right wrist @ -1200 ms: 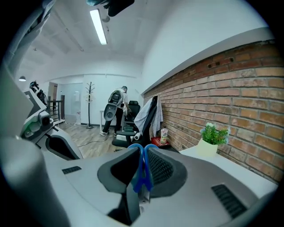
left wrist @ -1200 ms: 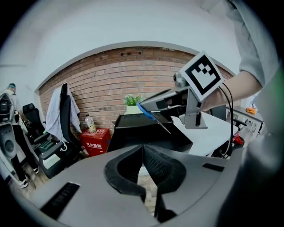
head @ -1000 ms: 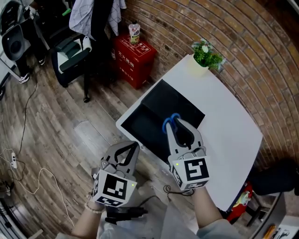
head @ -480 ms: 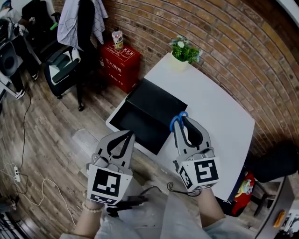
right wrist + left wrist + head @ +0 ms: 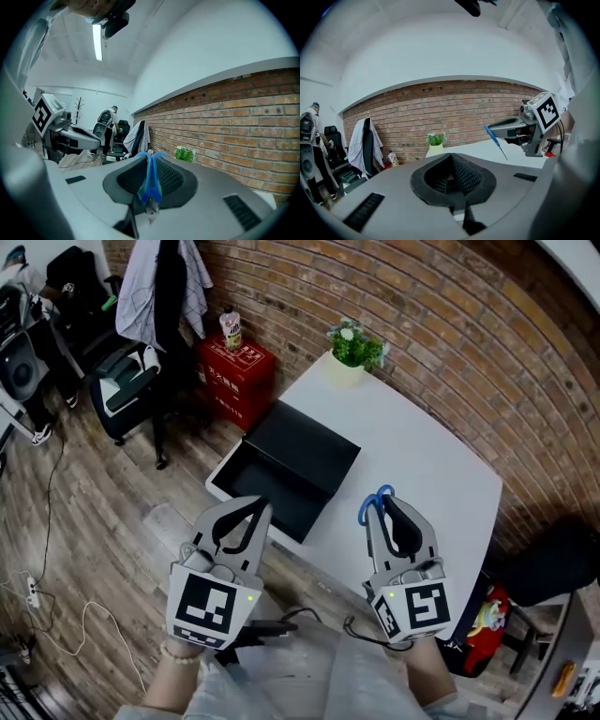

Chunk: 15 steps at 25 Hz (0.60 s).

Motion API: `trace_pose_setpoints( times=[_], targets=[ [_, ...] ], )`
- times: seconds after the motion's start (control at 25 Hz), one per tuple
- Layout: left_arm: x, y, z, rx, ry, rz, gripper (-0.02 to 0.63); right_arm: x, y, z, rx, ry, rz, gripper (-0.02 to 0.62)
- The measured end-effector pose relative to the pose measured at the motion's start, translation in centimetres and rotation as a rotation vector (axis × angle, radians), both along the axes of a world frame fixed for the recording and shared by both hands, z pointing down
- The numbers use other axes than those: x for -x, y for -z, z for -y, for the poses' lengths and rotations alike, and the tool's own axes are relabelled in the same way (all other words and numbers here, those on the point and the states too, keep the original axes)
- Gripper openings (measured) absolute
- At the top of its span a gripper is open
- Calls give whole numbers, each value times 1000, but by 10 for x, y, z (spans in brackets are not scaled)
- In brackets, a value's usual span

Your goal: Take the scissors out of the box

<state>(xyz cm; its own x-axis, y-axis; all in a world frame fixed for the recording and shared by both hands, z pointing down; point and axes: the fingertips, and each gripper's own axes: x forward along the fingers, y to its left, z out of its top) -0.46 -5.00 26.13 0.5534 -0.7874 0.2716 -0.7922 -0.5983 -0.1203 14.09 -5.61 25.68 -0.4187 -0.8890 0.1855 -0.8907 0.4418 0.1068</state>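
Observation:
The blue-handled scissors (image 5: 378, 502) stick out of my right gripper (image 5: 383, 507), which is shut on them above the white table (image 5: 431, 465), to the right of the box. In the right gripper view the scissors (image 5: 150, 182) stand pinched between the jaws, handles forward. The open black box (image 5: 281, 470) lies at the table's left edge, its lid folded back; I see nothing inside it. My left gripper (image 5: 251, 512) hangs off the table's near-left side over the floor, jaws shut on nothing. In the left gripper view, the right gripper (image 5: 499, 132) carries the scissors (image 5: 494, 140).
A potted plant (image 5: 350, 350) stands at the table's far corner by the brick wall. A red box (image 5: 233, 376) with a can on top and an office chair (image 5: 127, 381) draped with clothes stand on the wooden floor to the left. Cables run over the floor.
My right gripper has carried the scissors out of the box and rightward over the bare table. The left gripper has barely shifted.

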Motion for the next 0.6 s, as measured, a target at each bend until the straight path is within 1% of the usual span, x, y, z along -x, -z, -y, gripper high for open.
trace_pose_setpoints(
  times=[0.28, 0.6],
  targets=[
    [-19, 11, -14, -28, -25, 14, 18, -26, 5, -20, -3, -28, 14, 71],
    [-27, 16, -23, -42, -39, 21, 18, -38, 2, -37, 11, -51, 28, 71]
  ],
)
